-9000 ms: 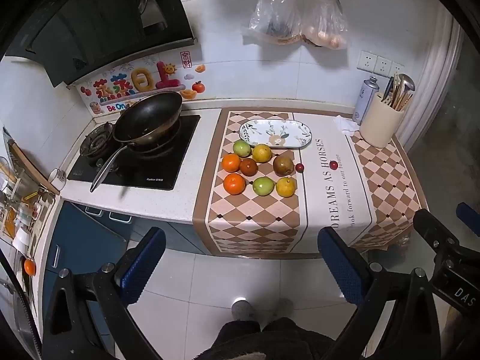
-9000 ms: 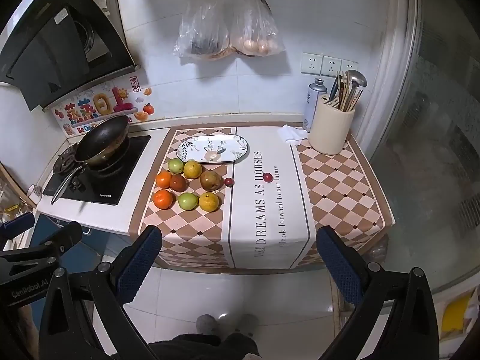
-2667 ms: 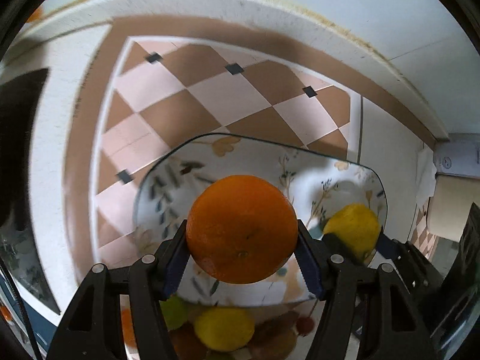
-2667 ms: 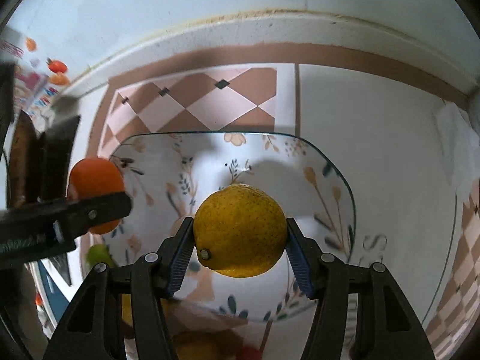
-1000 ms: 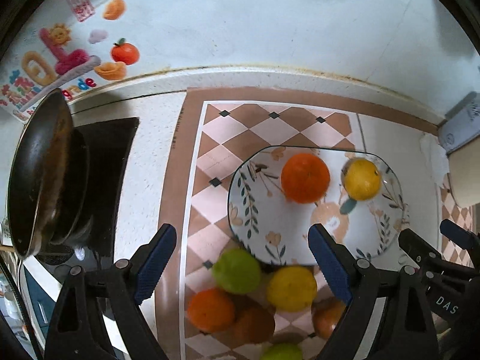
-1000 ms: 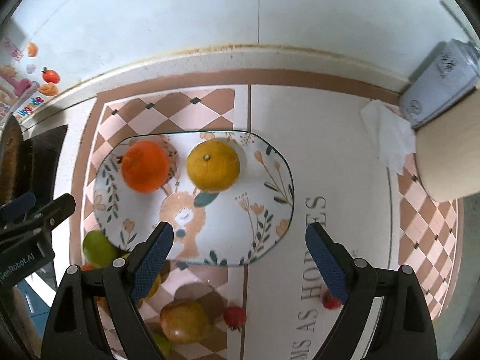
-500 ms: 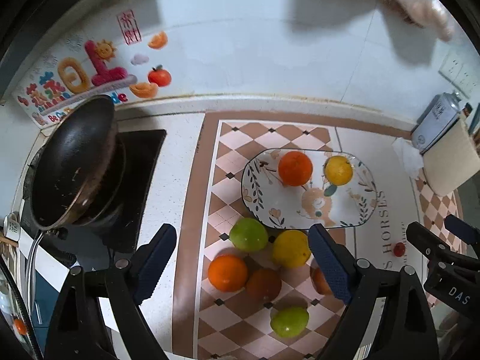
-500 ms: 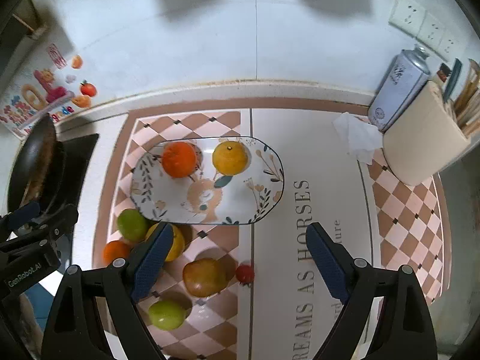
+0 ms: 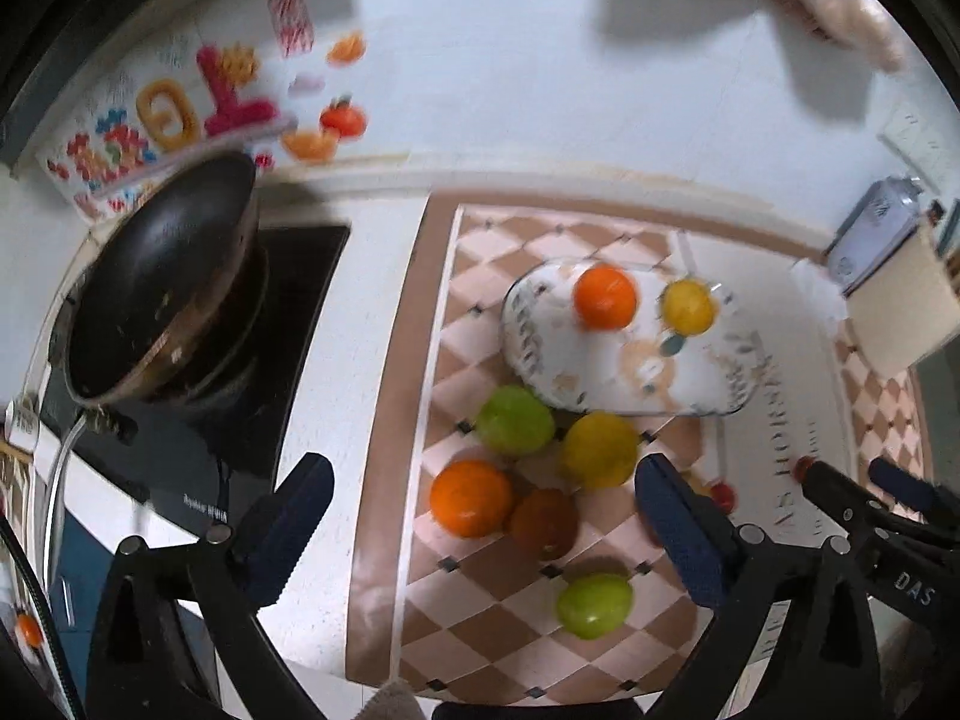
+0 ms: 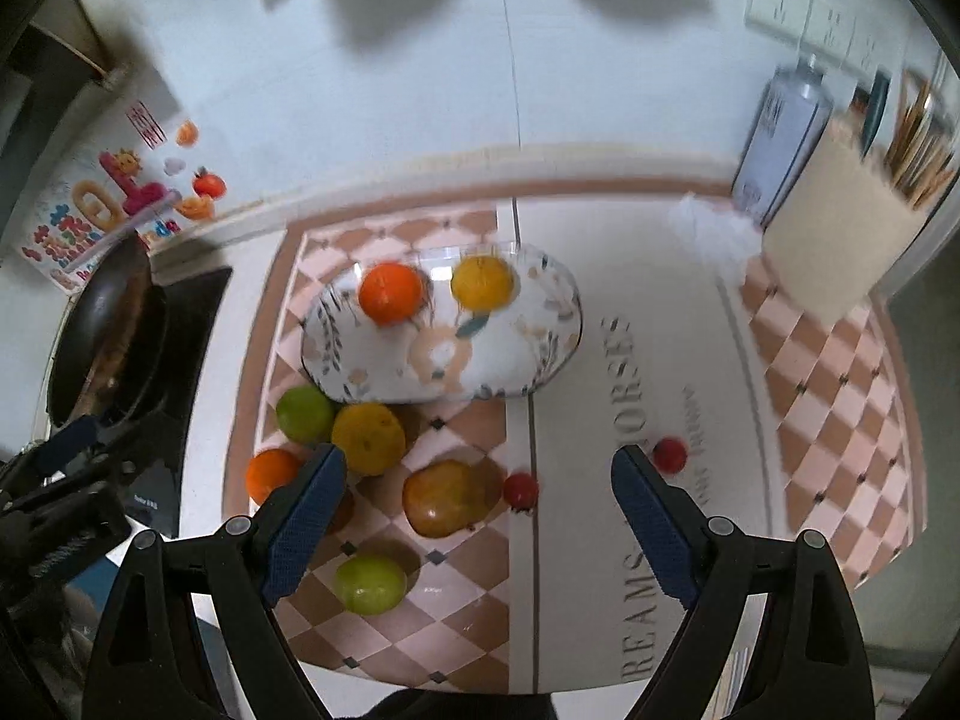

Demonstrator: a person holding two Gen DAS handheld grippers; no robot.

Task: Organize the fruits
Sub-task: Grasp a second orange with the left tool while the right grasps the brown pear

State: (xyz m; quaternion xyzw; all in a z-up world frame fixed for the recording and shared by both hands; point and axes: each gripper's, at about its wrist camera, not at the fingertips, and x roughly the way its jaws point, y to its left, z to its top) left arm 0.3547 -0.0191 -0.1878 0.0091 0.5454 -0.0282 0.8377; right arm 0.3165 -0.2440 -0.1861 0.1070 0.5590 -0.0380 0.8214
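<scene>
On the worktop [image 10: 660,324], the oval plate [image 10: 540,354] holds one orange [image 10: 390,293] and one yellow citrus [image 10: 483,282]; six fruits wait on the checked mat. My left gripper [image 9: 480,531] and right gripper [image 10: 477,510] hover with fingers wide apart, holding nothing. I judge each should descend squarely over one fruit and close across its middle.

The right gripper [image 10: 477,501] hangs wide open and empty above the checked mat [image 10: 384,618]. Straight ahead of its fingers lies the oval plate [image 10: 534,348] holding an orange [image 10: 390,293] and a yellow citrus [image 10: 482,282]; a brownish fruit [image 10: 447,504] sits between the fingers
</scene>
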